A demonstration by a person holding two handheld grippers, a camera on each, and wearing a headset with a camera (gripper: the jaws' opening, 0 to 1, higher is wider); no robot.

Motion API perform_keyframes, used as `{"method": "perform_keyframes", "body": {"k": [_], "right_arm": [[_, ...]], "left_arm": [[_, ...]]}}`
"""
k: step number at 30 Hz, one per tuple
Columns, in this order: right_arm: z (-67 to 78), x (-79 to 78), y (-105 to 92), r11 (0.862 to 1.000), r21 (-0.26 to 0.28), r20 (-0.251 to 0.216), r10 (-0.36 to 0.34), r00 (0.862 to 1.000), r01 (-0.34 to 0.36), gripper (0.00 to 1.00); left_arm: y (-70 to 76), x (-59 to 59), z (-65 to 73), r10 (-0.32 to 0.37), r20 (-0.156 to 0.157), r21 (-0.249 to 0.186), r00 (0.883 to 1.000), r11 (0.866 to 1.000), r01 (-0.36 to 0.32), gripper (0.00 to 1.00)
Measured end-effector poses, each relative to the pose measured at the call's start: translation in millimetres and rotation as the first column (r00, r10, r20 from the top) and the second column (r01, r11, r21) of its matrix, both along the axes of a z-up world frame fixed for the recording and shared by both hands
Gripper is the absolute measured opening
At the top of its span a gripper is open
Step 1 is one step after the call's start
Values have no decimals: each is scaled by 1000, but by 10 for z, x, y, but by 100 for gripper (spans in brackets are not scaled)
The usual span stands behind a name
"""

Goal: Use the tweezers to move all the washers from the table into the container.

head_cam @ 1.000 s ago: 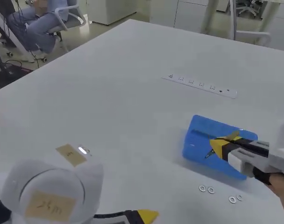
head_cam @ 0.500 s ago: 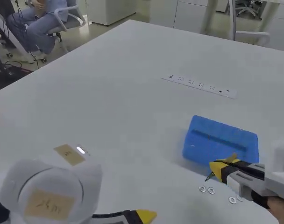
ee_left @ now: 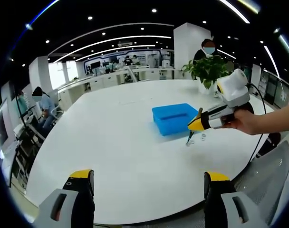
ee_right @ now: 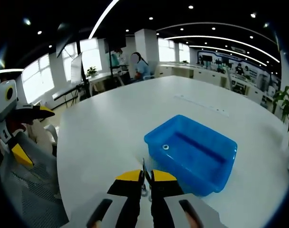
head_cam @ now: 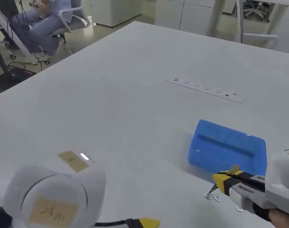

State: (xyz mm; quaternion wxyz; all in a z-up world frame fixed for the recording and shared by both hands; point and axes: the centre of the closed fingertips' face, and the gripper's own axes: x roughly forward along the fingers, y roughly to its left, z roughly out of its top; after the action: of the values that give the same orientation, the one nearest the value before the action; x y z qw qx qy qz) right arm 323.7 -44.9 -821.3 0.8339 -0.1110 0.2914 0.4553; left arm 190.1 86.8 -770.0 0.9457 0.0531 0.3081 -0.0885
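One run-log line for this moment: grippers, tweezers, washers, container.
left gripper: open, empty | right gripper: shut on tweezers | tweezers: tip down by washers on table | container: one washer inside

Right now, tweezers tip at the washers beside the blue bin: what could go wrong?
1. The washers lie flat, two side by side; the tweezers in the right gripper may skid off or flick one across the table.
2. The container wall is close; a lifted washer could clip it and drop.
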Motion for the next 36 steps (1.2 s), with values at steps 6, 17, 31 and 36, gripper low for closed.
{"method": "perform_keyframes", "body": {"k": [6, 17, 31, 36], "right_arm": [[-34, -50, -10, 999, -31, 4, 19, 1000, -19, 3], [-28, -50, -27, 999, -35, 19, 9, 1000, -8, 2], [71, -40, 2, 1000, 0, -59, -10, 998, 10, 1], [190, -6, -1, 998, 42, -91, -32, 995, 36, 1]], "left_arm": [[16, 11, 6, 6, 2, 1, 1000, 1000, -6, 99], [-3, -18, -8, 0, -4, 3, 1000, 1000, 0, 98], [-37, -36, 9, -22, -7, 16, 1000, 1000, 22, 99], [-33, -42, -6, -28, -13, 14, 1000, 999, 28, 99]]}}
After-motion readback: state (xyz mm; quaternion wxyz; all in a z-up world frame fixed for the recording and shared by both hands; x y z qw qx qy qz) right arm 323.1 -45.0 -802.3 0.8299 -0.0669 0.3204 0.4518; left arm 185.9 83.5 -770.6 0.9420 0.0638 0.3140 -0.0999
